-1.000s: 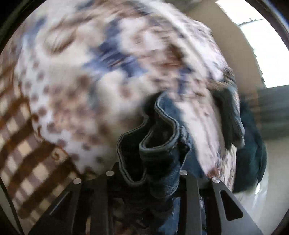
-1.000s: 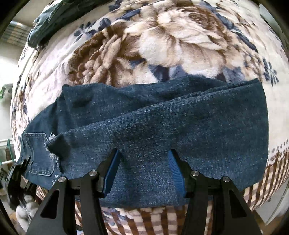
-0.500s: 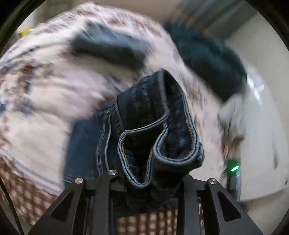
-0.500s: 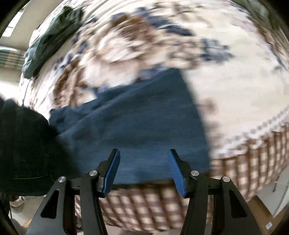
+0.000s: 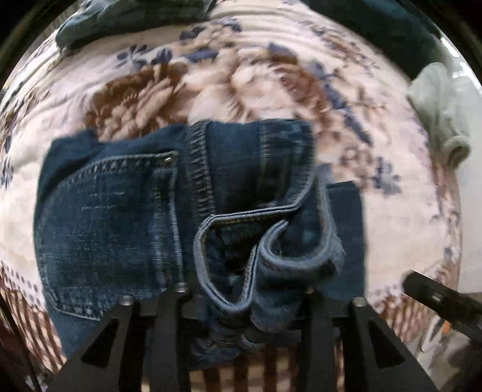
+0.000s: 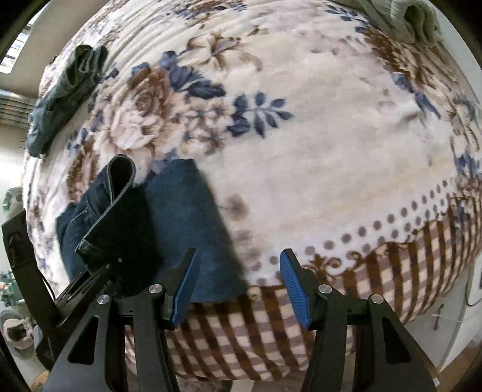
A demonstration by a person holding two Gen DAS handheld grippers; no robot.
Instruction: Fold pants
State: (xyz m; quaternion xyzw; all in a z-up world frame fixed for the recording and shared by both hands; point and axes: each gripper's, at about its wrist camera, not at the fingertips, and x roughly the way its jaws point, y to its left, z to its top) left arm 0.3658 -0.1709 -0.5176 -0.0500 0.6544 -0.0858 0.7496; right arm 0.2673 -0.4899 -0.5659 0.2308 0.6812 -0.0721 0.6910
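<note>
Dark blue denim pants [image 5: 108, 217] lie folded on the flowered blanket, back pocket up. My left gripper [image 5: 244, 313] is shut on the bunched waistband [image 5: 271, 250] and holds it over the folded legs. In the right wrist view the pants [image 6: 180, 217] sit at the lower left, with the left gripper [image 6: 87, 283] clamped on the raised waistband. My right gripper [image 6: 238, 286] is open and empty just right of the pants' edge, above the blanket's checked border.
The flowered blanket [image 6: 316, 150] covers the bed. A dark green garment [image 6: 63, 93] lies at the far left. A folded grey-green garment [image 6: 412, 18] lies at the far right corner, also in the left wrist view [image 5: 442, 120]. The bed edge is near.
My left gripper has carried the waistband over onto the legs, folding the pants shorter. My right gripper has slid right, off the denim, and stayed open.
</note>
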